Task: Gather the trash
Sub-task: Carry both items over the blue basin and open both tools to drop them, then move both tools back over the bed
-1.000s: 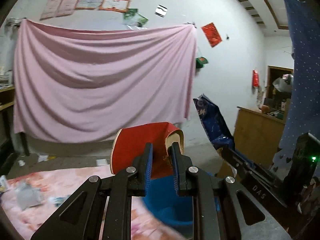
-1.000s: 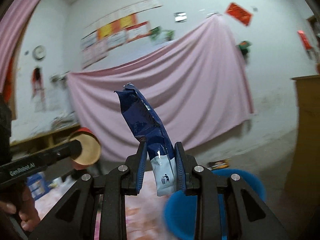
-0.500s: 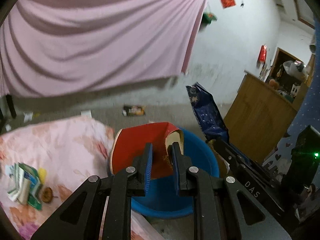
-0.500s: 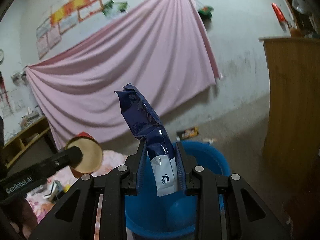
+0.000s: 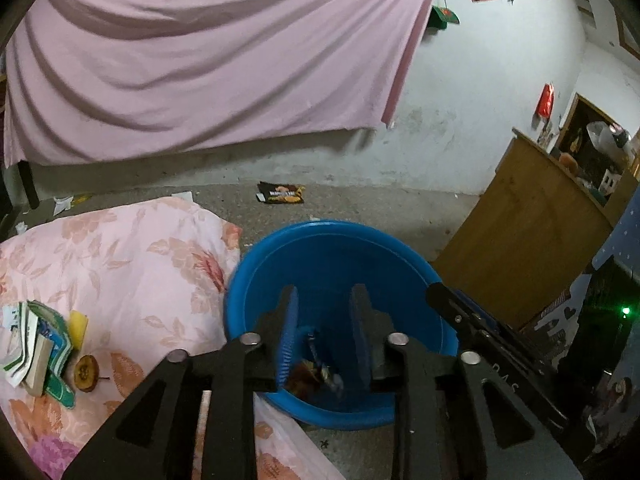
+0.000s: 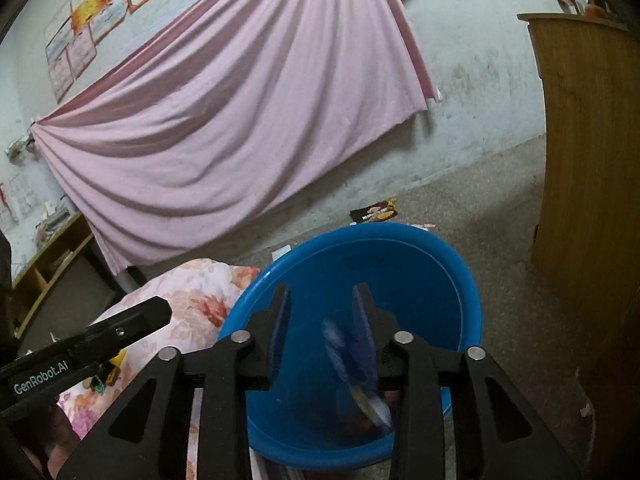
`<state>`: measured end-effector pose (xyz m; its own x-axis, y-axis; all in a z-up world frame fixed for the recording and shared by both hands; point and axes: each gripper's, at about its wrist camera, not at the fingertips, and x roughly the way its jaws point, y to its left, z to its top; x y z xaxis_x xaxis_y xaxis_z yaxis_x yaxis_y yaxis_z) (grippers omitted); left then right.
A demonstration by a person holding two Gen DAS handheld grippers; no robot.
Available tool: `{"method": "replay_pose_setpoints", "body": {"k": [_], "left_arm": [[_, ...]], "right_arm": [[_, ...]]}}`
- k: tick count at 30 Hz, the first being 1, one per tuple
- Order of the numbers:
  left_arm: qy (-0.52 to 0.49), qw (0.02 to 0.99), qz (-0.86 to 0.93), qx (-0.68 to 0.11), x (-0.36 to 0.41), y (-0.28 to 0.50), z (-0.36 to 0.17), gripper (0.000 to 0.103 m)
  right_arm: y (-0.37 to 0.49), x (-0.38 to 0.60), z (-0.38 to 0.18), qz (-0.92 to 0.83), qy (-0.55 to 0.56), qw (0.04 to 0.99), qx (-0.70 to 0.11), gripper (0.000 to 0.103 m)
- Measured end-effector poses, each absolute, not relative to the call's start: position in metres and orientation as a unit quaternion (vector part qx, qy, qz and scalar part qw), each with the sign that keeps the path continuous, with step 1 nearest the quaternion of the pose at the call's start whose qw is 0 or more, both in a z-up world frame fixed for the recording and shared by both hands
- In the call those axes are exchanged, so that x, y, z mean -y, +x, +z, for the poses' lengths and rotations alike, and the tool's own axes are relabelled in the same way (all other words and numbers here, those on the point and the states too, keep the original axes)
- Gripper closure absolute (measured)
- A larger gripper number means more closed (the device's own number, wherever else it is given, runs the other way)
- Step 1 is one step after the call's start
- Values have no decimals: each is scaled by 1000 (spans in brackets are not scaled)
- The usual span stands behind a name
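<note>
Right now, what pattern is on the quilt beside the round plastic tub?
Pale pink with peach flowers, clearest in the left wrist view.

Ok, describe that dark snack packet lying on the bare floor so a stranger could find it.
Start at the pink sheet on the back wall. Below its lower edge, on the concrete beyond the blue basin, lies the flat snack packet. It alone is black with orange print; the other floor scraps are white.
</note>
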<state>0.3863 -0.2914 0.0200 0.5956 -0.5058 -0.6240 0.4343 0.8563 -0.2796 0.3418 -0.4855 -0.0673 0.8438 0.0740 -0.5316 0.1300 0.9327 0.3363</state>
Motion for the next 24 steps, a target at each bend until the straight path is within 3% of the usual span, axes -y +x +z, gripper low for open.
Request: {"method": "replay_pose_setpoints", "body": {"k": [4,11,13,15,17,19,21,24], "left_arm": [[-51,905,-253,-339,278,380,27,75],[-63,940,-214,-259,231,356,55,53],[-63,949,-198,-236,217,348,61,44],[-66,959,-180,-211,198,338,68,33],[-71,966,-161,-189,181,328,71,12],[-79,973,-143,-162,163,318,74,8],[-81,979,-127,-140,145,306,78,2],[-74,986,-105,-109,120,290,82,2]], "right_arm": [[338,486,-59,-13,179,947,-265,67],[326,465,-34,1,148,969,-197,54],[321,457,-25,4,133,976,-175,45],[316,446,-16,12,123,981,-149,25],[311,435,-8,21,112,985,-127,23],[308,421,-1,32,92,989,-113,19],[301,406,6,42,70,993,-90,6],[290,389,14,51,52,996,-55,0]]}}
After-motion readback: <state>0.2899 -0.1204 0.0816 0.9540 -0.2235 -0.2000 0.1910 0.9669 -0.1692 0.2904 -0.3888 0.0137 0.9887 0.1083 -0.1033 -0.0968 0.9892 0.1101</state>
